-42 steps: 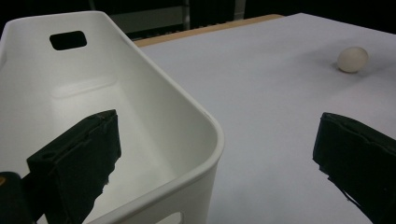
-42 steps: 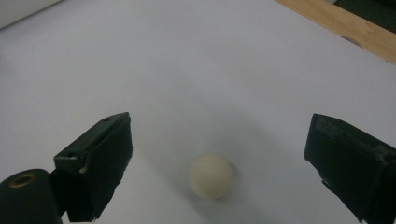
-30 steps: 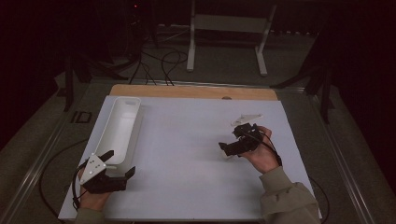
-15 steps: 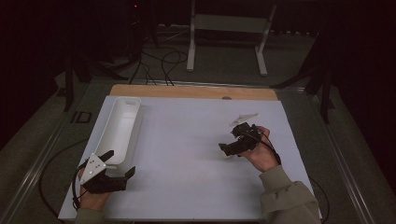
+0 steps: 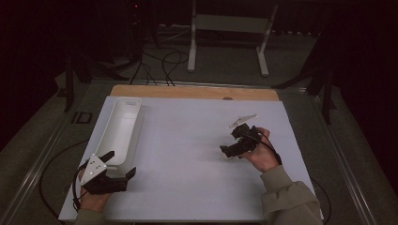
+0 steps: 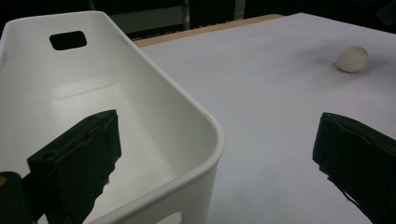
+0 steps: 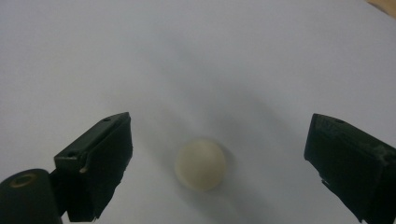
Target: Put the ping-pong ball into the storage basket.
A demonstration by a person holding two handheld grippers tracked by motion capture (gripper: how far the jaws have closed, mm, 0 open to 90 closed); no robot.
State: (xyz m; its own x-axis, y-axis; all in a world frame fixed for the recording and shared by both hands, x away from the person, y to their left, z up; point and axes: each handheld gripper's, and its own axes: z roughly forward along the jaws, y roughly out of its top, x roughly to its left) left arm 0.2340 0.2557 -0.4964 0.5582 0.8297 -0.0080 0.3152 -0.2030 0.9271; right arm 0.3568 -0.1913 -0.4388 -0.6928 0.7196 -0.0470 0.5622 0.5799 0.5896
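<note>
Right gripper (image 7: 219, 163) wide open, holding nothing, 2 jaws flanking the cream ball (image 7: 201, 164) on the white table (image 5: 187, 140), right side. Left gripper (image 6: 215, 158) wide open, empty, straddling white bin (image 6: 140, 116) near-left corner.

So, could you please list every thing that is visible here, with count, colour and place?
Ball: one, cream-white, on the table sheet between the right gripper's open jaws, untouched.
Bin: one, white, long, at the table's left side, appears empty.
Table sheet: one, white, over a wooden top.
Stand: one, white, on the floor beyond the table.
Cables: several, black, on the floor.
Left gripper: one, black, open, at the bin's near end.
Right gripper: one, black, open, over the ball.
</note>
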